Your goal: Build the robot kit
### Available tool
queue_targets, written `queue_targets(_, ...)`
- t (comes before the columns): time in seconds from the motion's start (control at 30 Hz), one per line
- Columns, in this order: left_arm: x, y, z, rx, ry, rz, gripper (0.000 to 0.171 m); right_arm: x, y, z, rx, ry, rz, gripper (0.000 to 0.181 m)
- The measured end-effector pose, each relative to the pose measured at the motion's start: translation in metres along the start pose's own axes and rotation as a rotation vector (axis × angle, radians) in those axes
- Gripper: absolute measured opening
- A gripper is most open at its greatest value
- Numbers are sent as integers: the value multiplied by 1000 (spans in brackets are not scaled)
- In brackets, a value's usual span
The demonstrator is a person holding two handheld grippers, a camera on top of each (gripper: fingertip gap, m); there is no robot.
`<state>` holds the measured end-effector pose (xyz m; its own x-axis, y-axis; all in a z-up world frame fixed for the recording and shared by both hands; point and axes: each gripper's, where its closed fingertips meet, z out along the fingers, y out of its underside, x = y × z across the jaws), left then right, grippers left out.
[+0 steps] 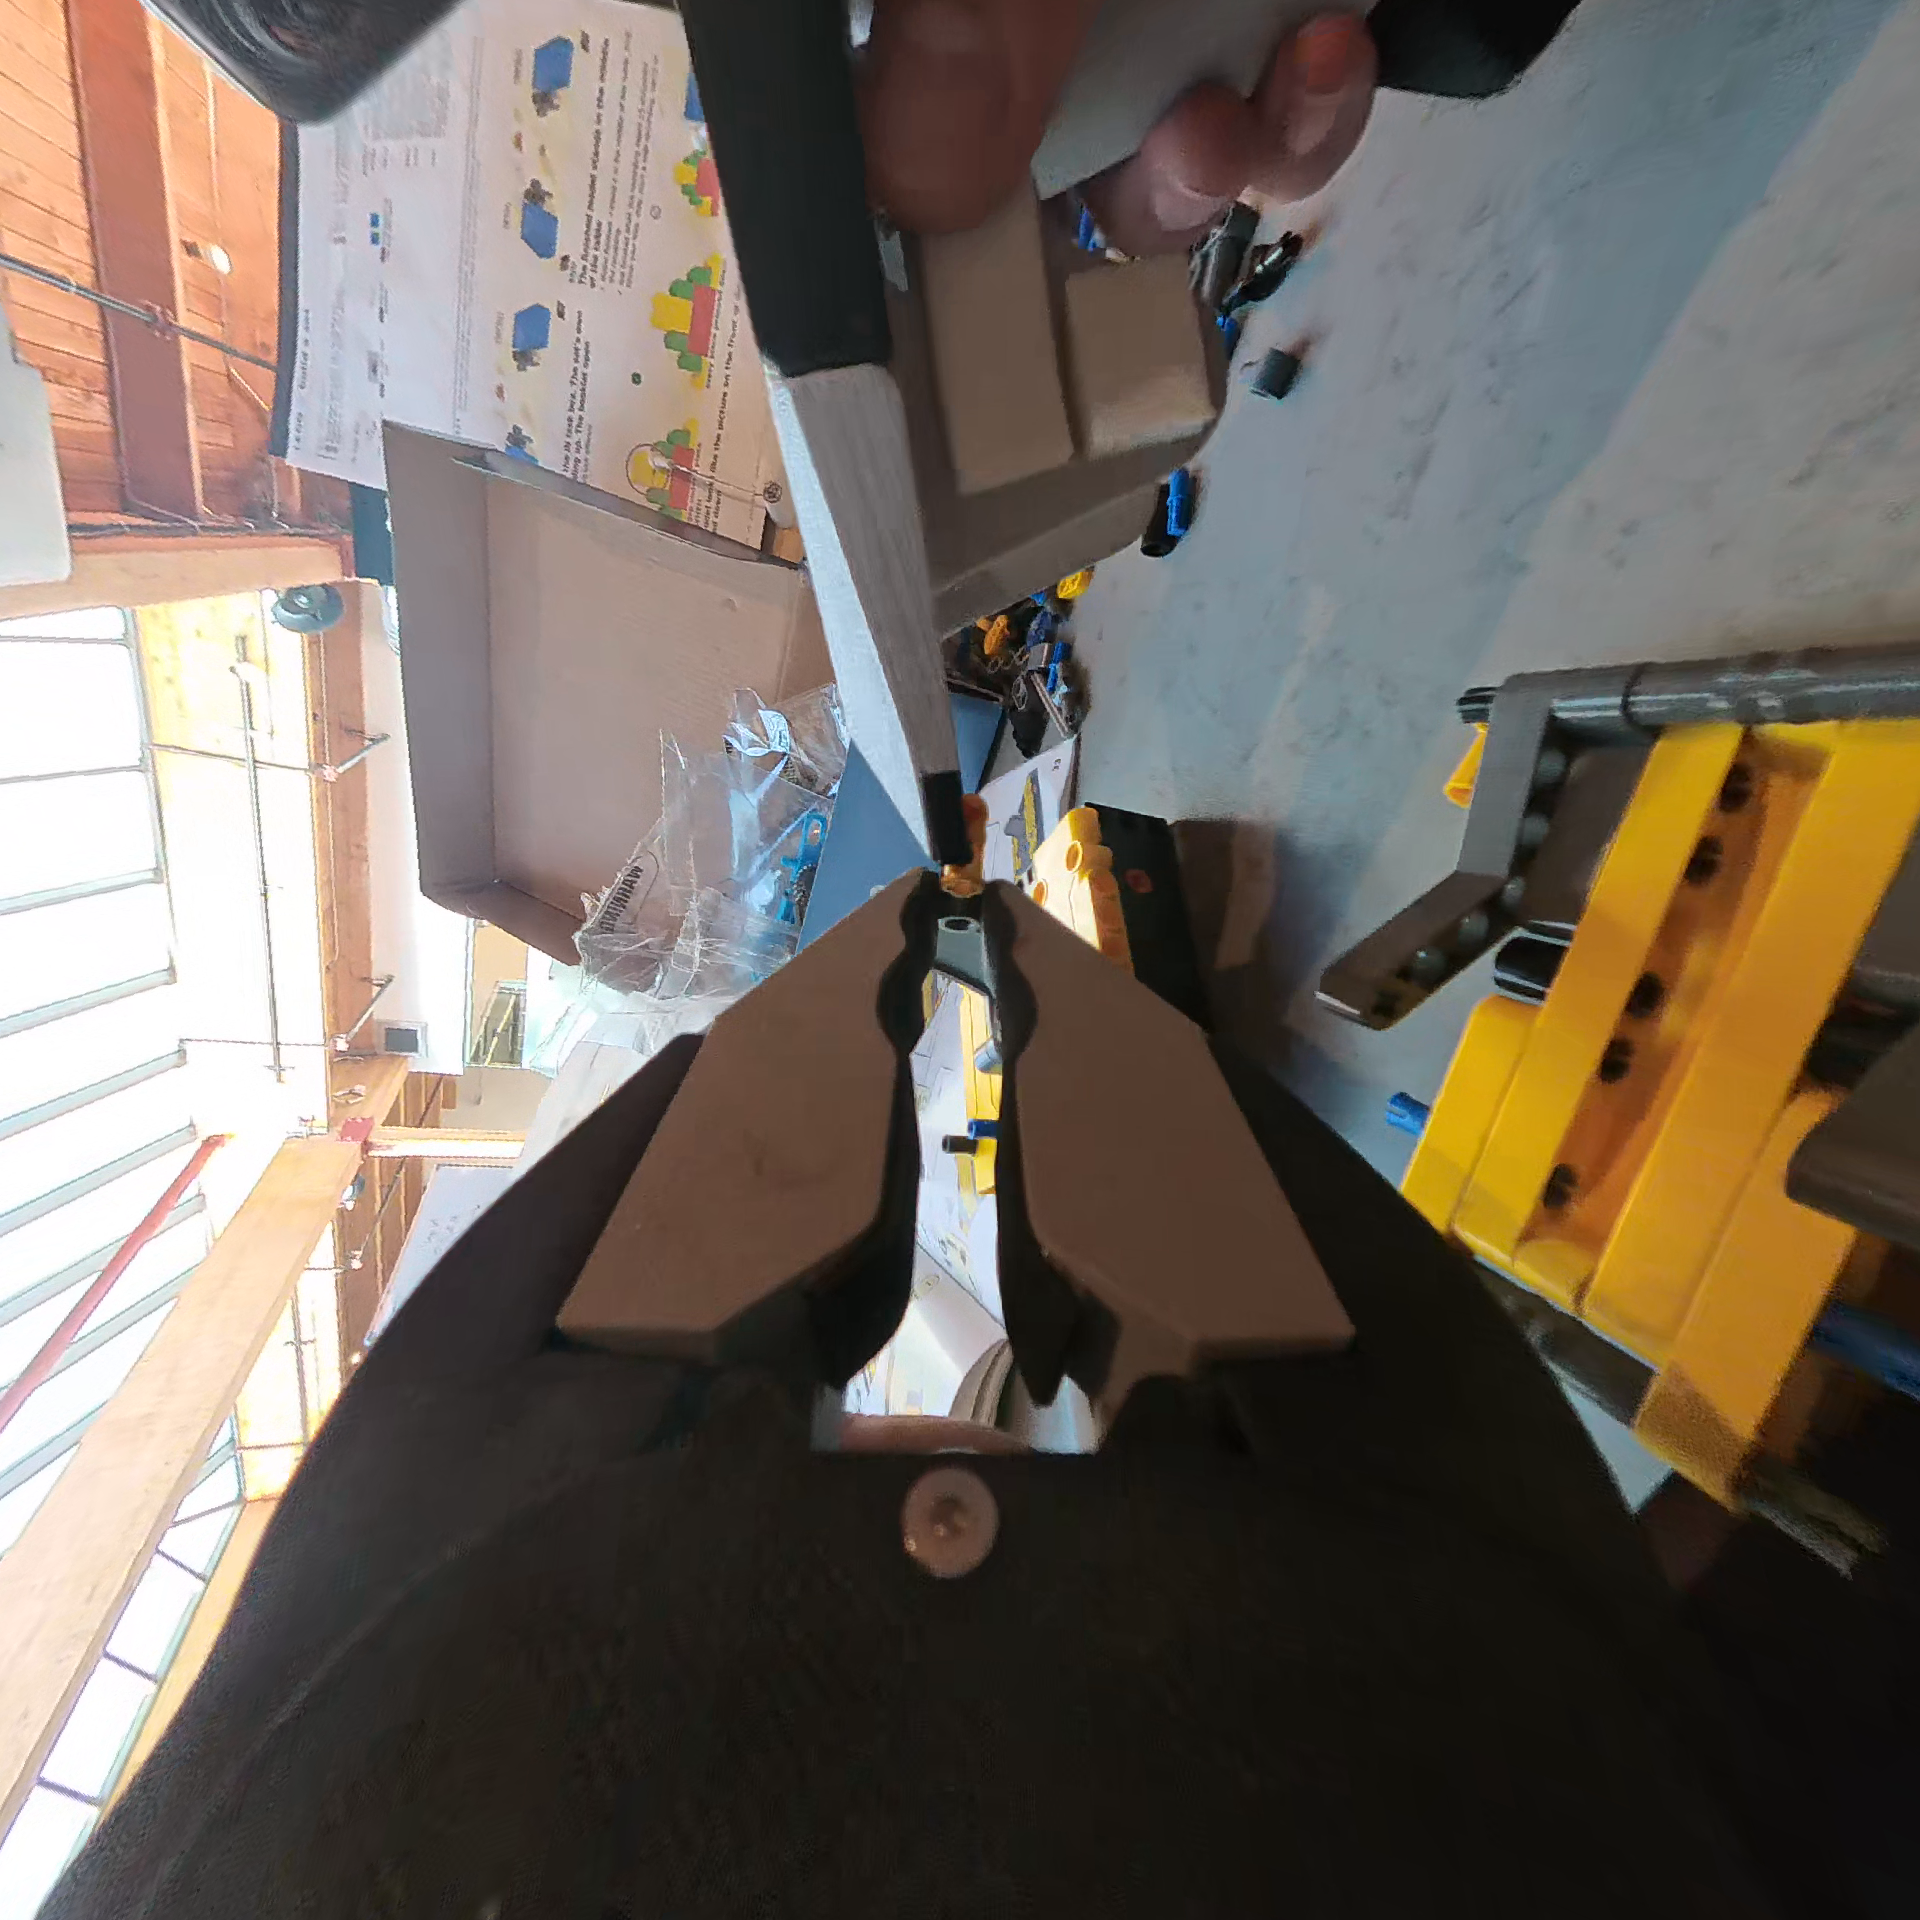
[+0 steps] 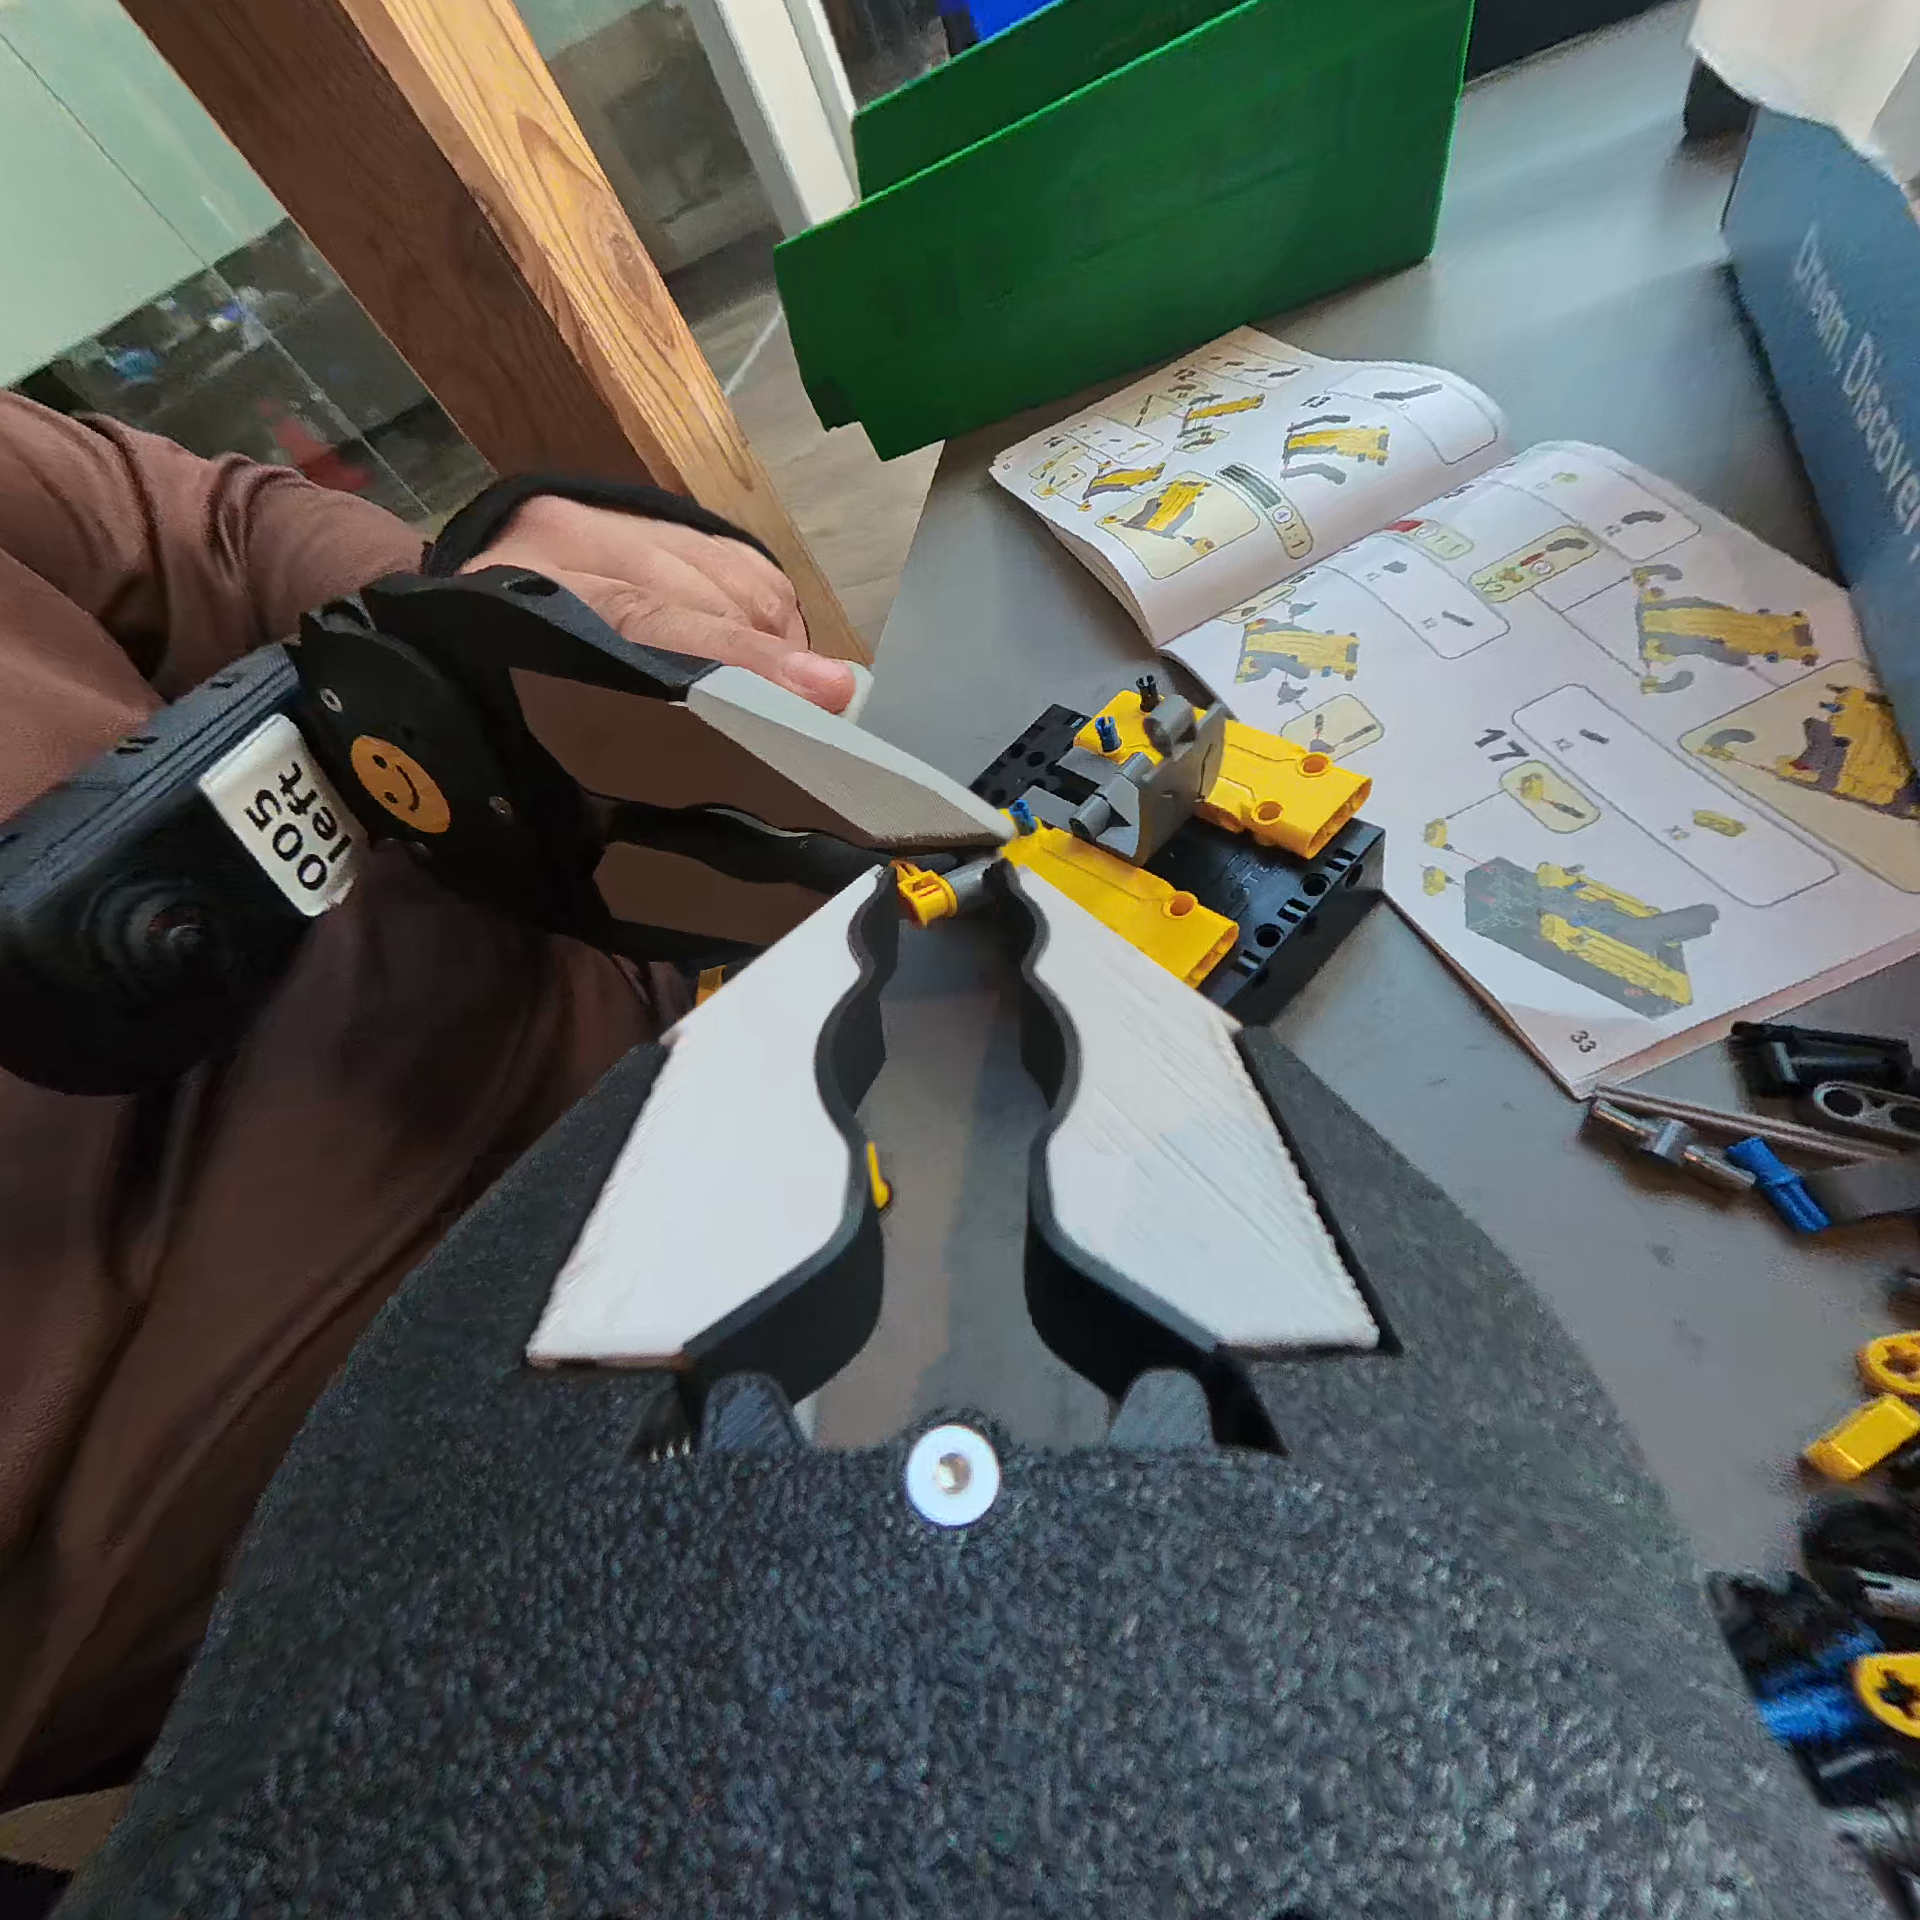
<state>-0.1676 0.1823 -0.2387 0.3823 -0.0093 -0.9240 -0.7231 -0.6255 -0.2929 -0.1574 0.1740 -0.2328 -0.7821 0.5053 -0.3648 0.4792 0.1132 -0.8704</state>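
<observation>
Both grippers' fingers [image 2: 1049, 935] pinch one small grey-yellow piece [image 2: 940, 891], apparently.

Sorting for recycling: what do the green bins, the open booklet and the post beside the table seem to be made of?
Green bins: probably moulded plastic; uniform colour, smooth faces with a dull sheen. Booklet: thin printed paper, slightly glossy; its pages curve up at the fold. Post: wood, apparently finished; grain lines and a knot show on its brown faces.
</observation>
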Motion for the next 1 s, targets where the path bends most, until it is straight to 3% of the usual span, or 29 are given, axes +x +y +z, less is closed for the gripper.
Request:
queue_targets(0.1,0,-1,-2,16,-14,6,5,-1,0,-2,3,-38,47,17)
queue_targets(0.23,1,4,-1,2,-22,29,5,4,2,-2,-17,17,-2,9)
queue_targets(0.43,5,8,2,-22,0,41,5,3,3,4,-22,28,7,38)
queue_targets(0.6,6,3,2,-20,-1,40,5,6,5,3,-49,89,-55,19)
queue_targets(1.0,10,-11,-8,92,14,37,5,-7,12,-5,-91,-45,4,17)
